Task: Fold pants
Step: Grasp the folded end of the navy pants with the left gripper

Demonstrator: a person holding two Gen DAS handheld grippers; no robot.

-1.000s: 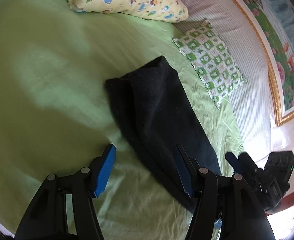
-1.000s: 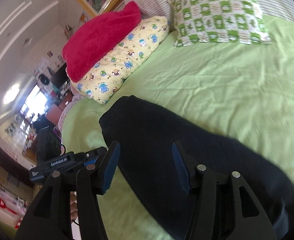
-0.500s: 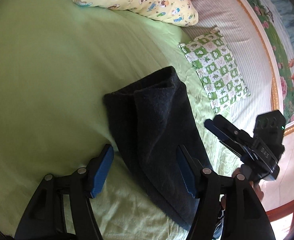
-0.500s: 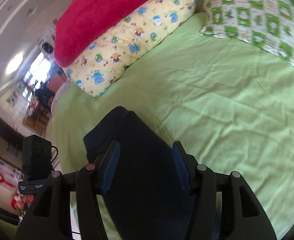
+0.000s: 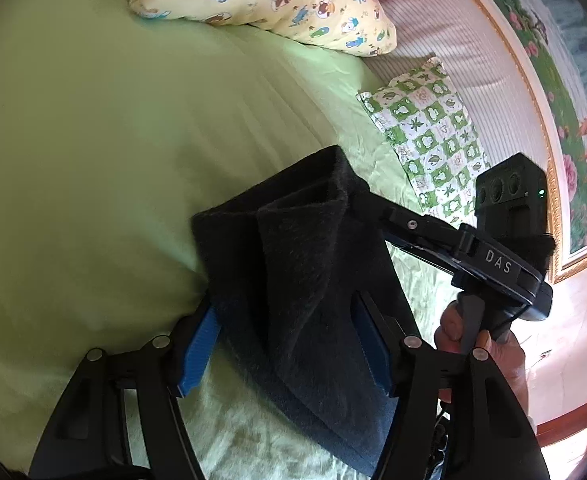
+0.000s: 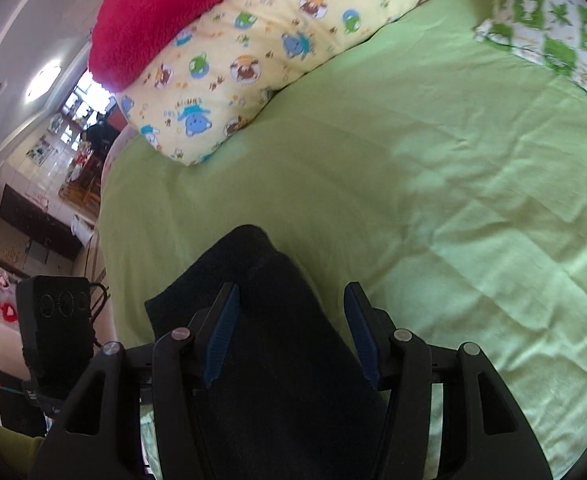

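The dark folded pants [image 5: 305, 280] lie lengthwise on the green bed sheet [image 5: 93, 160], one end doubled over. My left gripper [image 5: 285, 344] is open and straddles the pants, a blue pad on each side. My right gripper [image 6: 291, 332] is open over the pants [image 6: 269, 344], near their far end. The right gripper's body also shows in the left wrist view [image 5: 465, 248], reaching in from the right with its tips at the pants' edge.
A yellow cartoon-print pillow [image 5: 277, 4] with a red blanket [image 6: 181, 12] on it lies at the head of the bed. A green-and-white checked pillow [image 5: 429, 136] lies to the right. The bed's edge and a room with furniture [image 6: 41, 200] show at left in the right wrist view.
Both grippers have moved forward along the pants toward the far end. The right gripper has come in from the right onto the pants. Both stay open.
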